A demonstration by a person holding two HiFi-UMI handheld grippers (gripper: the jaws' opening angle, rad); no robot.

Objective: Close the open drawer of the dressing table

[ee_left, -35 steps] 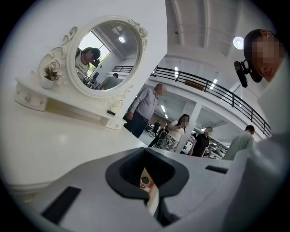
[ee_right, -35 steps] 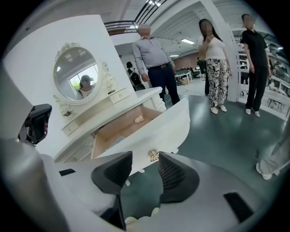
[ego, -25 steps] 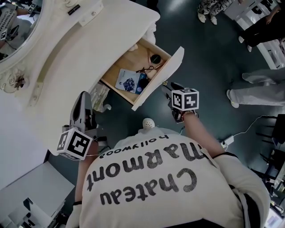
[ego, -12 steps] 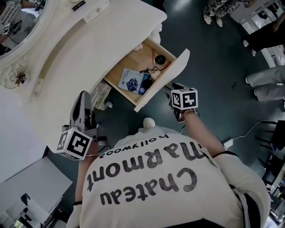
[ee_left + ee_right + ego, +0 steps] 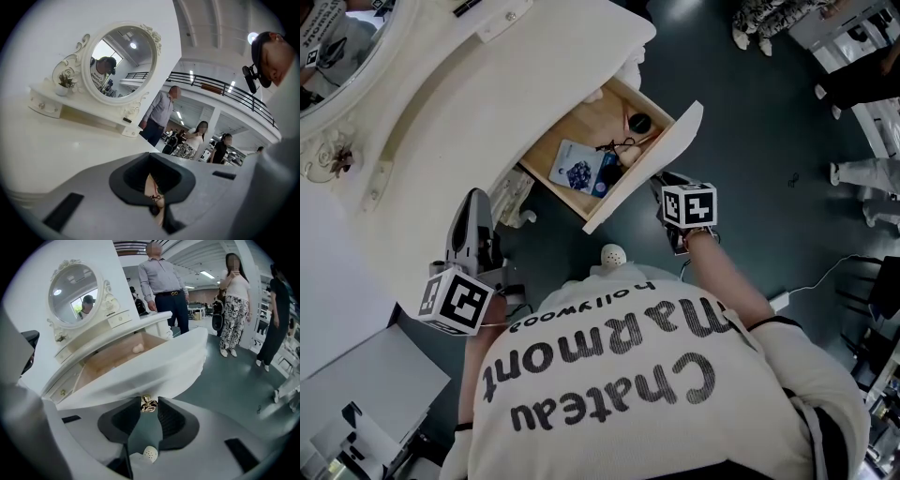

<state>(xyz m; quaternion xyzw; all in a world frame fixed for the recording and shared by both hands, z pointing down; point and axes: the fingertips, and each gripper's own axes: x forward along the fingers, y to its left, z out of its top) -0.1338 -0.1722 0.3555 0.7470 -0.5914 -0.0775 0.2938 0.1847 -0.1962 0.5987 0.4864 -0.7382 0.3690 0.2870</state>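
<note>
The cream dressing table (image 5: pixel 459 112) has one drawer (image 5: pixel 581 131) pulled out, its wooden inside showing a blue-and-white packet (image 5: pixel 574 171) and small dark items. My right gripper (image 5: pixel 662 185) is at the curved drawer front (image 5: pixel 654 159). In the right gripper view the gold knob (image 5: pixel 149 403) sits between the closing jaws of the right gripper (image 5: pixel 149 401), and both pads appear to touch it. My left gripper (image 5: pixel 474 202) hovers beside the table's near edge, away from the drawer. It looks shut and empty in the left gripper view (image 5: pixel 151 157).
A round mirror (image 5: pixel 121 61) stands at the back of the tabletop (image 5: pixel 56 145). Several people stand on the dark floor (image 5: pixel 750 141) to the right. A cable and power strip (image 5: pixel 778 298) lie on the floor behind my right arm.
Only the head view has drifted a little. The drawer stands open by the same amount and both grippers keep their places.
</note>
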